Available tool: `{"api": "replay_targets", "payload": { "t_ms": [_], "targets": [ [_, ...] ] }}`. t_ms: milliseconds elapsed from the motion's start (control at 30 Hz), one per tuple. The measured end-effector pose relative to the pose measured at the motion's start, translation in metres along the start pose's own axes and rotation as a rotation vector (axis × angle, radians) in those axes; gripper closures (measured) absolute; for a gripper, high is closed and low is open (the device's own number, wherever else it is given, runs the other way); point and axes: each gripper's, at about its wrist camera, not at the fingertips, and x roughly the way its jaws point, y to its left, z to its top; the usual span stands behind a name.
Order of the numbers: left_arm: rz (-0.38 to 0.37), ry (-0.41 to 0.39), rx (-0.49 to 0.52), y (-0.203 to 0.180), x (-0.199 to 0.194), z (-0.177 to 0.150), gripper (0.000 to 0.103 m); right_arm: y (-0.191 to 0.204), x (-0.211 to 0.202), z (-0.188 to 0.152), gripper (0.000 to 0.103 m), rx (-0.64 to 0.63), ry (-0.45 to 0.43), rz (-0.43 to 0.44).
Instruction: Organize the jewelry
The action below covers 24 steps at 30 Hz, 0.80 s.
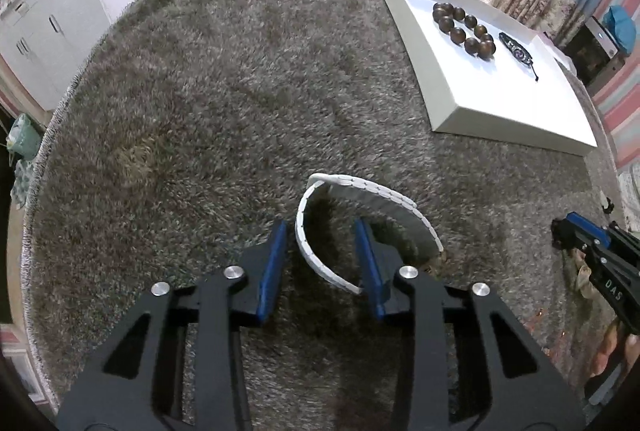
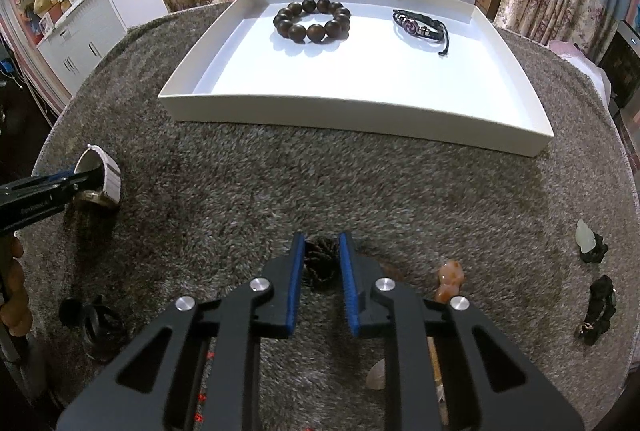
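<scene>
A white watch with a segmented band (image 1: pixel 360 219) lies on the grey shaggy rug; it also shows in the right wrist view (image 2: pixel 106 177). My left gripper (image 1: pixel 322 231) is open, its blue fingers straddling one side of the band low over the rug. My right gripper (image 2: pixel 322 243) is open around a dark beaded bracelet (image 2: pixel 320 261) on the rug; whether the fingers touch it I cannot tell. The white tray (image 2: pixel 360 119) holds a brown wooden bead bracelet (image 2: pixel 312 19) and a black leather bracelet (image 2: pixel 420 27).
More pieces lie on the rug: an orange stone figure (image 2: pixel 450 281), black items at the right (image 2: pixel 598 311), a pale stone on a black base (image 2: pixel 588 241), and dark rings at the left (image 2: pixel 96 323). A bed and white cabinets stand beyond the round rug.
</scene>
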Motion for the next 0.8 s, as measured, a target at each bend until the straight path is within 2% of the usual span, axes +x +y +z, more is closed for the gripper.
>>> {"api": "replay_targets", "payload": {
  "t_ms": [33,233,533,800],
  "targets": [
    [0.000,0.006,0.000,-0.001,0.001,0.000,0.082,-0.001,0.000,0.001,0.088,0.008,-0.004,0.008],
    [0.011,0.005,-0.005,-0.001,-0.001,-0.001,0.098,-0.013,-0.006,0.004,0.092,0.048,-0.020,0.057],
    [0.007,-0.041,-0.007,-0.010,-0.016,0.000,0.102,-0.023,-0.013,0.006,0.093,0.073,-0.055,0.085],
    [0.007,-0.109,0.032,-0.037,-0.042,-0.002,0.102,-0.041,-0.028,0.009,0.095,0.094,-0.104,0.116]
  ]
}}
